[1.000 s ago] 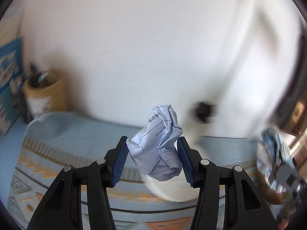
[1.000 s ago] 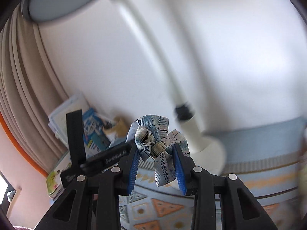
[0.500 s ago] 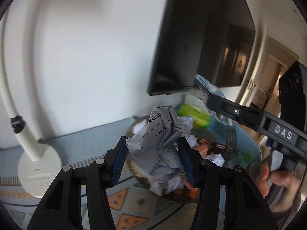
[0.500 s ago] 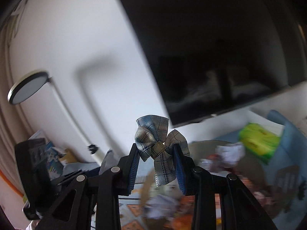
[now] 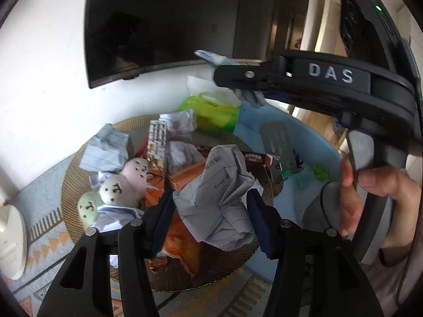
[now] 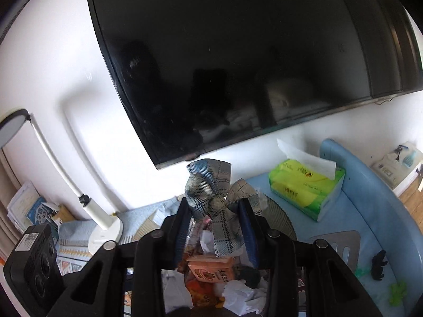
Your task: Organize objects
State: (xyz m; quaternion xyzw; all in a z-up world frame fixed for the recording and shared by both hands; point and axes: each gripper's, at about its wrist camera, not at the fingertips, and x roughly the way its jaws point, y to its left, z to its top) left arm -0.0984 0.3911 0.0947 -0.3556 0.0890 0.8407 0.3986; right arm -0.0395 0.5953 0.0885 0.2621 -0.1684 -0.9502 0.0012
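Light: bright daylight, soft shadows on wall (image 6: 66, 74) | Glare: dim reflections in dark screen (image 6: 238, 60) | Edges: fisheye bending, black corners | Focus: sharp

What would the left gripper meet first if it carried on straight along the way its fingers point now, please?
Probably the clutter heaped on the round woven tray: the left gripper, crumpled paper between its fingers, aims at the orange packet there. Depth is hard to judge.

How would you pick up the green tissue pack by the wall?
Probably grip the green tissue pack across its two long sides, coming down from above. It lies flat on the blue tray, a soft block narrower across than along. Stay off the white tissue sticking up from its top; that would likely just pull out.
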